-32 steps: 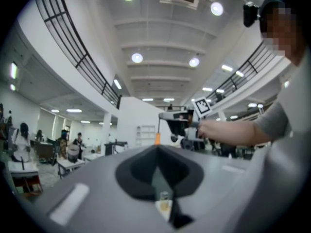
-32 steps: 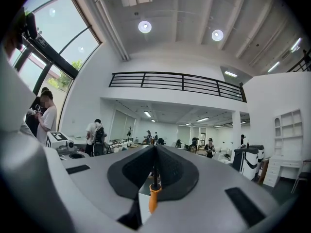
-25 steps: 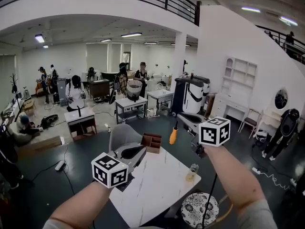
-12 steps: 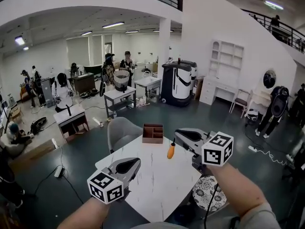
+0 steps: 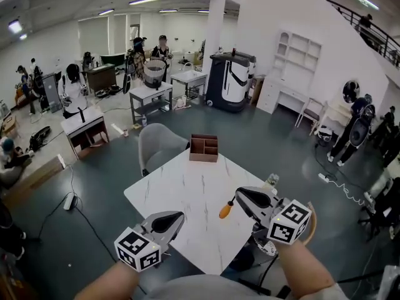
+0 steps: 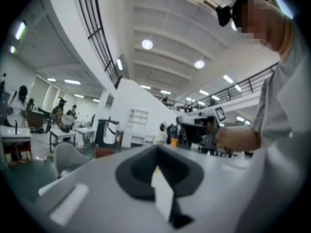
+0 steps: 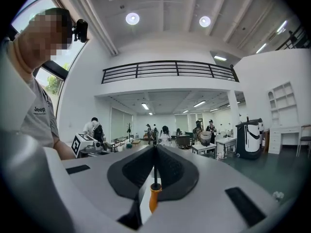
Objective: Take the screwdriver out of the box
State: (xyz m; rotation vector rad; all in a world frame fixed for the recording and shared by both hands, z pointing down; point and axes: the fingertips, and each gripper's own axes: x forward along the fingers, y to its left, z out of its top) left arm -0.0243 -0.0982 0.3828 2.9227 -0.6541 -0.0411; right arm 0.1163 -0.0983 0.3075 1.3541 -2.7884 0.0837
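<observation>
My right gripper is shut on the screwdriver, whose orange handle hangs out to the left over the white table. In the right gripper view the screwdriver sits pinched between the jaws, black shaft up and orange handle down. The brown wooden box with compartments stands at the table's far edge, well away from both grippers. My left gripper is shut and holds nothing, near the table's front edge. In the left gripper view the left gripper shows closed jaws, and the right gripper shows beyond it.
A grey chair stands behind the table at the left. A patterned round stool is below my right gripper. A small clear bottle sits at the table's right corner. People and workbenches are far off across the hall.
My right gripper has carried the screwdriver down and back from near the box toward the table's near right side. The head view has tilted down. My left gripper stayed low at the front.
</observation>
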